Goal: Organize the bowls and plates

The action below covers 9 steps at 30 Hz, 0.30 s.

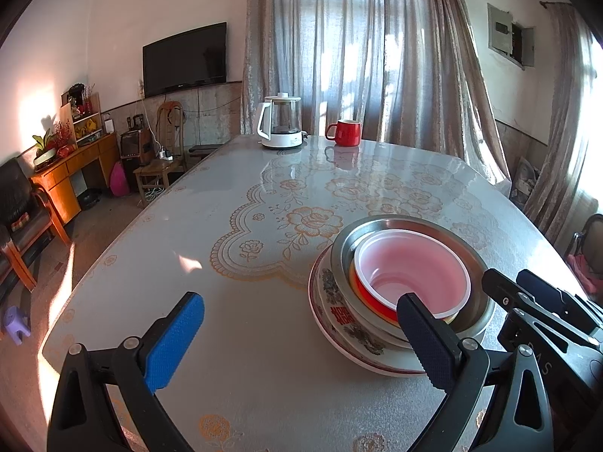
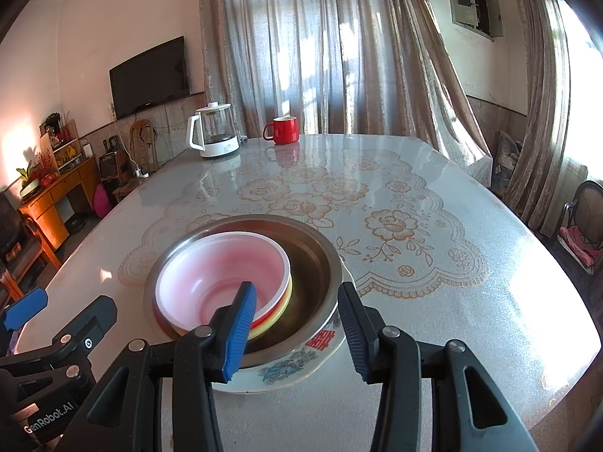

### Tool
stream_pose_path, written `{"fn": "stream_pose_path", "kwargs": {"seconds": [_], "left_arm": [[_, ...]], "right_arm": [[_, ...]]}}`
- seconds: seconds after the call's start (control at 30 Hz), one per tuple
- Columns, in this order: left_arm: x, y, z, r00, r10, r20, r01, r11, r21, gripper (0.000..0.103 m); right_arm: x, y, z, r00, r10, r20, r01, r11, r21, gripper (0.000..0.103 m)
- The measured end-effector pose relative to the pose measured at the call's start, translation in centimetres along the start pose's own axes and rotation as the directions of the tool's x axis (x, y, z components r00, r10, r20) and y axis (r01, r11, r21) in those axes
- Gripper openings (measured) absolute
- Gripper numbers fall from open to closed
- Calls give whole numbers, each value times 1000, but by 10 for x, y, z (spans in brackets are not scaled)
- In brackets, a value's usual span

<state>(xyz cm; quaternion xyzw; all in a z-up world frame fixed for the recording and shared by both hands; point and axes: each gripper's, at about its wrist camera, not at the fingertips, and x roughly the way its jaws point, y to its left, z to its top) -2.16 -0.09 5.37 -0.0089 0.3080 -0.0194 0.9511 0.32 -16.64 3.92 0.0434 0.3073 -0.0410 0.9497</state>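
Observation:
A stack stands on the table: a patterned white plate [image 1: 339, 316] at the bottom, a steel bowl [image 1: 377, 226] on it, and a red bowl with a pale pink inside [image 1: 410, 263] nested in that, over a yellow rim. The stack also shows in the right wrist view, with the plate [image 2: 294, 365], the steel bowl [image 2: 312, 256] and the red bowl [image 2: 226, 263]. My left gripper [image 1: 301, 339] is open and empty, just left of the stack. My right gripper [image 2: 297, 327] is open and empty, its fingers astride the near rim of the steel bowl.
A glass kettle on a white base [image 1: 280, 120] and a red mug [image 1: 345, 132] stand at the table's far end. The table [image 1: 226, 226] has a glossy floral cover. Chairs and a wooden cabinet [image 1: 71, 173] stand to the left.

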Motion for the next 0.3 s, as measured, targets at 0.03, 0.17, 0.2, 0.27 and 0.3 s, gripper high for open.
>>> {"fn": "stream_pose_path", "kwargs": {"seconds": [0.03,0.17,0.2,0.27,0.3], "left_arm": [[-1,0,0,1000,-3,0,3,1000,1,103],[-4,-3,0,1000,7,18,-7,1000,12,103],[-4,-3,0,1000,6,21,-6,1000,14,102],[-4,-2,1,1000,3,18,-4,1000,14,102],[-3,-1,1,1000,5,18,-6,1000,12,103]], "right_arm": [[0,0,0,1000,0,0,0,1000,0,45],[0,0,-1,1000,0,-1,0,1000,1,45],[1,0,-1,1000,0,0,0,1000,1,45],[1,0,-1,1000,2,-1,-2,1000,1,45],[0,0,0,1000,5,1,-5,1000,1,45]]}}
